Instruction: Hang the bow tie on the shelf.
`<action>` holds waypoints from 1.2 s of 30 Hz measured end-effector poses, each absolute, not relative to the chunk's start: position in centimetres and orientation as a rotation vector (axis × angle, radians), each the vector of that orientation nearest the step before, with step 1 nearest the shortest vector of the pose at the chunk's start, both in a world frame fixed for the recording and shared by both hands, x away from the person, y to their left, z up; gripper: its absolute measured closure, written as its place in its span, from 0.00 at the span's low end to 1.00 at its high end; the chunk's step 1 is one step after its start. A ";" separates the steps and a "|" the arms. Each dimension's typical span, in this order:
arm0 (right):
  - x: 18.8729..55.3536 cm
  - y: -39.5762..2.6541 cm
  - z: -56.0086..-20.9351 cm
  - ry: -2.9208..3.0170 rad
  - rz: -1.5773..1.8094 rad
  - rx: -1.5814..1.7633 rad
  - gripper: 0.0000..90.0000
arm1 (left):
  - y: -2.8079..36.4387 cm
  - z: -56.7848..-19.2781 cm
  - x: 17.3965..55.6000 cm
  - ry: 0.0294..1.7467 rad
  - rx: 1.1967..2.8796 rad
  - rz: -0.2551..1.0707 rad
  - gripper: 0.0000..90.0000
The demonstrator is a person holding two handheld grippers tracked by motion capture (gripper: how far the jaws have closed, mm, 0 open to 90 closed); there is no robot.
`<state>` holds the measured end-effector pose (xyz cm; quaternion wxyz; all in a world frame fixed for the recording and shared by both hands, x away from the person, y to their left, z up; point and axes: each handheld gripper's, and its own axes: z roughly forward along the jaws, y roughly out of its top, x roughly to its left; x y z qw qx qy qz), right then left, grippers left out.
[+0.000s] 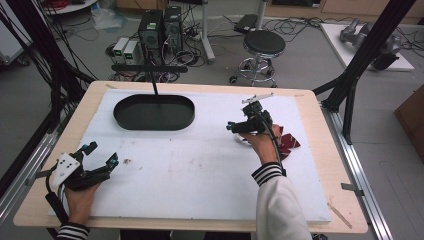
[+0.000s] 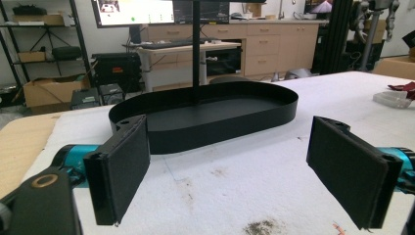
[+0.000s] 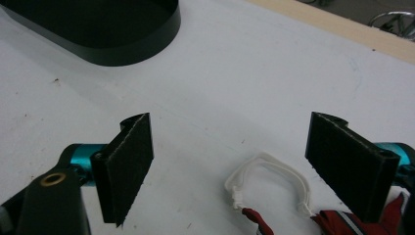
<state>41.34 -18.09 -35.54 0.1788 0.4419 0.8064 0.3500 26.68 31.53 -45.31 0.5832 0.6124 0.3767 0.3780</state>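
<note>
White foam sheet [image 1: 200,170], smudged with small dark specks, covers the pale wooden counter [image 1: 45,150]; at its near left edge the left tongs [image 1: 102,155] rest wide open and empty, while at the right the right tongs [image 1: 231,127], also spread wide and holding nothing, hang over a white plastic loop [image 3: 271,178] joined to dark red cloth [image 1: 289,141]. Farther back left sits a black oval tray [image 1: 154,112] with an upright post, and beyond the counter the grey floor holds a black stool [image 1: 264,44], computer towers [image 1: 160,27] and tangled cables.
</note>
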 end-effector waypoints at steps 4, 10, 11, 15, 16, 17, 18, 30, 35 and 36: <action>42.0 -17.8 -36.0 2.290 0.965 1.269 0.21 | 31.5 -45.3 26.7 0.880 1.430 0.883 0.18; 42.9 -17.6 -37.1 2.316 0.878 1.309 0.22 | 31.5 -45.3 26.7 0.879 1.429 0.882 0.18; 43.0 -17.6 -37.3 2.322 0.864 1.315 0.22 | 31.5 -45.3 26.7 0.879 1.428 0.883 0.18; 43.4 -17.5 -37.9 2.337 0.814 1.328 0.22 | 31.5 -45.3 26.7 0.879 1.429 0.882 0.18; 43.4 -17.5 -38.0 2.335 0.801 1.337 0.22 | 31.5 -45.3 26.7 0.879 1.428 0.882 0.18; 43.5 -17.5 -38.1 2.334 0.787 1.356 0.22 | 31.5 -45.3 26.7 0.879 1.426 0.882 0.18; 43.5 -17.6 -38.2 2.336 0.779 1.378 0.22 | 31.5 -45.3 26.7 0.879 1.426 0.882 0.18; 44.0 -17.6 -39.4 2.417 0.764 1.446 0.26 | 31.5 -45.3 26.7 0.877 1.425 0.882 0.18; 44.2 -18.0 -40.4 2.430 0.749 1.482 0.24 | 31.5 -45.3 26.6 0.876 1.427 0.882 0.19; 44.2 -18.1 -40.5 2.426 0.755 1.504 0.24 | 31.5 -45.3 26.7 0.876 1.425 0.881 0.18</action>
